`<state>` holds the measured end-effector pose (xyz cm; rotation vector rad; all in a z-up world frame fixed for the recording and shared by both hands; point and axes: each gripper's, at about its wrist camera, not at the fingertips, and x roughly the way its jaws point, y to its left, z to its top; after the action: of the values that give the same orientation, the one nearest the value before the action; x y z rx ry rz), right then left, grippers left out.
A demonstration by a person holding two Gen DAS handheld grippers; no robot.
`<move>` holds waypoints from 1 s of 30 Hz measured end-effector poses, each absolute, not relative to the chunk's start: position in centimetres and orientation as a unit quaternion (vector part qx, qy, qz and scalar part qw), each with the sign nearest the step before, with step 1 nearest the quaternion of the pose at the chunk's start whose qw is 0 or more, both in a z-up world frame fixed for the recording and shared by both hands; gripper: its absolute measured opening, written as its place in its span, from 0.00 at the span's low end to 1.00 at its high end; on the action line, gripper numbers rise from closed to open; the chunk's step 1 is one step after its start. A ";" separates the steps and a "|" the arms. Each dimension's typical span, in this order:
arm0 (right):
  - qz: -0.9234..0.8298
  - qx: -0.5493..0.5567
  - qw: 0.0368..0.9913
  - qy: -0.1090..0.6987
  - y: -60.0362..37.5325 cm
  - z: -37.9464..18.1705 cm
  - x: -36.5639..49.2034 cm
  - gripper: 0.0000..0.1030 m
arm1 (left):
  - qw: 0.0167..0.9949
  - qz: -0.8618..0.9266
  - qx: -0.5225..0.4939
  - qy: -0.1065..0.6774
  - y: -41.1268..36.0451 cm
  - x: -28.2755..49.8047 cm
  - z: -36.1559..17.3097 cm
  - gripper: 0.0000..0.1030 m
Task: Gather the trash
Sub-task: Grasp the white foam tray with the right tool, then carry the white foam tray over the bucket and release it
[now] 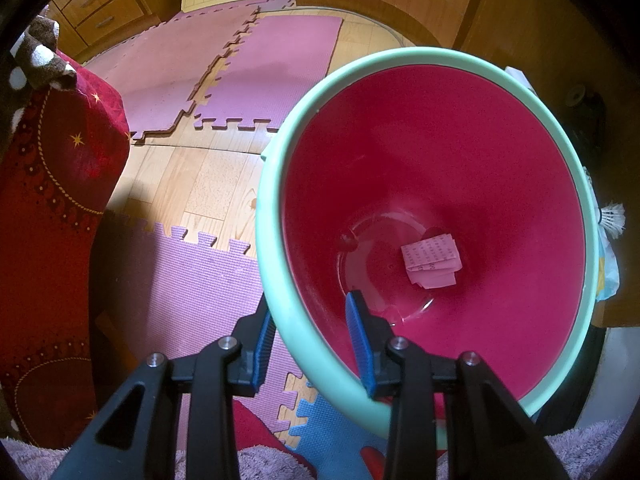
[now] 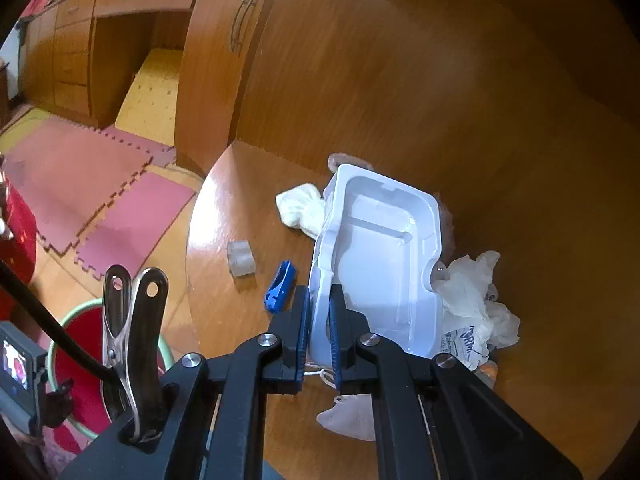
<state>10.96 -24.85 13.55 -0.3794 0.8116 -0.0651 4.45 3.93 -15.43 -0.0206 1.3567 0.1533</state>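
My left gripper (image 1: 310, 350) is shut on the mint-green rim of a red bin (image 1: 432, 184), one finger inside and one outside. A folded pink paper (image 1: 432, 261) lies on the bin's bottom. In the right wrist view my right gripper (image 2: 319, 330) is shut on the near edge of a white plastic tray (image 2: 380, 256), tilted up off the round wooden table (image 2: 248, 200). Around it lie a crumpled white bag (image 2: 478, 300), a white wad (image 2: 298, 204), a small clear block (image 2: 241, 258), a blue clip (image 2: 280, 286) and a white face mask (image 2: 348, 416).
The bin (image 2: 86, 360) stands on the floor left of the table. Pink foam mats (image 1: 240, 72) cover part of the wooden floor. A red cushion (image 1: 52, 216) sits at the left. Wooden cabinets (image 2: 120, 40) line the far wall. A shuttlecock (image 1: 612, 218) lies beyond the bin.
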 end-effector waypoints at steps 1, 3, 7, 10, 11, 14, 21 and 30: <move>-0.031 -0.182 0.902 0.390 -25.0 13.7 10.8 0.10 | 0.776 0.071 -0.009 0.627 3.9 4.4 -15.4 0.36; -0.023 -0.173 0.907 0.383 -25.1 14.2 10.3 0.10 | 0.776 0.071 -0.010 0.627 3.9 4.5 -15.4 0.36; -0.010 -0.164 0.914 0.371 -24.7 15.0 9.4 0.10 | 0.776 0.071 -0.011 0.627 4.0 4.4 -15.5 0.36; 0.001 -0.165 0.919 0.358 -23.8 15.6 8.4 0.10 | 0.776 0.071 -0.011 0.627 3.9 4.4 -15.5 0.36; 0.007 -0.166 0.921 0.352 -23.4 15.9 8.1 0.10 | 0.776 0.071 -0.011 0.627 4.0 4.5 -15.5 0.36; 0.028 -0.161 0.925 0.343 -22.3 16.6 7.5 0.10 | 0.776 0.070 -0.011 0.627 4.0 4.4 -15.5 0.36; 0.086 -0.150 0.922 0.346 -19.1 15.8 6.1 0.10 | 0.776 0.070 -0.011 0.627 4.0 4.5 -15.5 0.36; 0.159 -0.134 0.894 0.398 -14.6 9.5 3.7 0.10 | 0.776 0.070 -0.011 0.627 4.0 4.5 -15.5 0.36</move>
<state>3.74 -14.61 9.49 -0.2774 0.8252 0.3289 4.45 3.97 -15.45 -0.0234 1.3569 0.1521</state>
